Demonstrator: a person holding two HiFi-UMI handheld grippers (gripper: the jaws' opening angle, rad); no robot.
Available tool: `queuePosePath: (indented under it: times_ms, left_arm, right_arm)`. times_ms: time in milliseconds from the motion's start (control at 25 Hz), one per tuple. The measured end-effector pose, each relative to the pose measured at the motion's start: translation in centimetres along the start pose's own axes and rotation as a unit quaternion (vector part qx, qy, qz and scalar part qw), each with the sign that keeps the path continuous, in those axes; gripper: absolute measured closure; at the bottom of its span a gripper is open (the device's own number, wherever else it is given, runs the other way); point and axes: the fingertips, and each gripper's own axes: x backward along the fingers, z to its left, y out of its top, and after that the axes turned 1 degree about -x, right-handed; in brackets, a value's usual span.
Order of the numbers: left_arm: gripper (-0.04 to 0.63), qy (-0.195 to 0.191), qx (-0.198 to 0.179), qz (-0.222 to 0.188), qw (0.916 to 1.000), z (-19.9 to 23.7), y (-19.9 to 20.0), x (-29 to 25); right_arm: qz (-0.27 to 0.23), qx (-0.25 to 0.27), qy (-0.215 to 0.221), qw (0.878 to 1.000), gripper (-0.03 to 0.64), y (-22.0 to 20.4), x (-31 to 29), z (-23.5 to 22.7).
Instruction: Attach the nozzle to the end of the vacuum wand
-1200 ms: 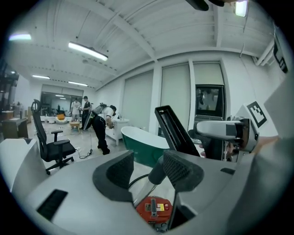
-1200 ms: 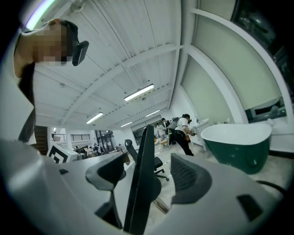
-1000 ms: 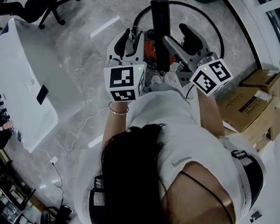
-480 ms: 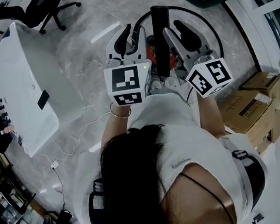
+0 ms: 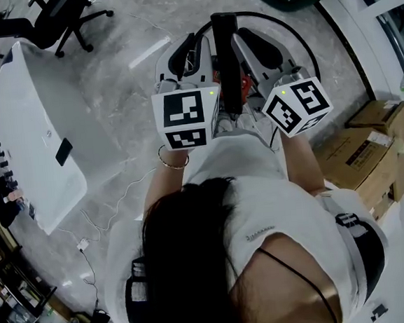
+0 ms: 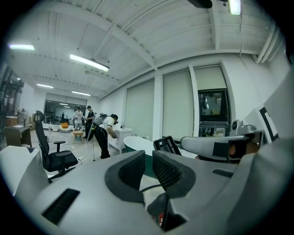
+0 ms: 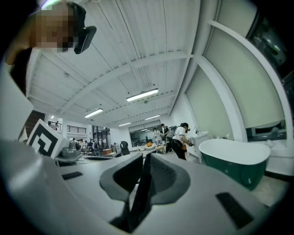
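Observation:
A black vacuum wand [image 5: 225, 57] stands upright between my two grippers, over a red and grey vacuum body [image 5: 245, 84]. My left gripper [image 5: 190, 47] is just left of the wand. Its jaws are closing, and a narrow bright slit still shows between its pads [image 6: 168, 169] with nothing in it. The wand's square top end [image 6: 166, 144] shows beyond those jaws. My right gripper [image 5: 258, 41] is just right of the wand, its jaws closing too. A thin dark strip fills its gap [image 7: 145, 160]; I cannot tell what it is. I cannot pick out a nozzle.
A black hose [image 5: 305, 37] loops on the grey floor behind the vacuum. Cardboard boxes [image 5: 364, 156] sit at the right. A white bathtub [image 5: 31, 137] lies at the left, with an office chair [image 5: 63, 15] beyond it. People stand far across the room.
Both grippers' jaws have drawn together from wide open to a narrow gap. Both grippers have risen a little along the wand, which stays upright between them.

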Motion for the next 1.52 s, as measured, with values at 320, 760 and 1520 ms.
queuePosePath:
  times_ms: [320, 760, 1520]
  left_arm:
    - [0.588, -0.016, -0.001, 0.005, 0.9999, -1.0, -0.3, -0.1]
    - [0.592, 0.007, -0.003, -0.011, 0.9999, -0.6, 0.6, 0.9]
    - [0.592, 0.018, 0.021, -0.002, 0.9996, -0.8, -0.1, 1.0]
  right_arm:
    - [0.008, 0.001, -0.024, 1.000, 0.600, -0.5, -0.2, -0.3]
    - [0.029, 0.052, -0.058, 0.997, 0.601, -0.7, -0.5, 0.3]
    - [0.048, 0.067, -0.063, 0.995, 0.601, -1.5, -0.2, 0.7]
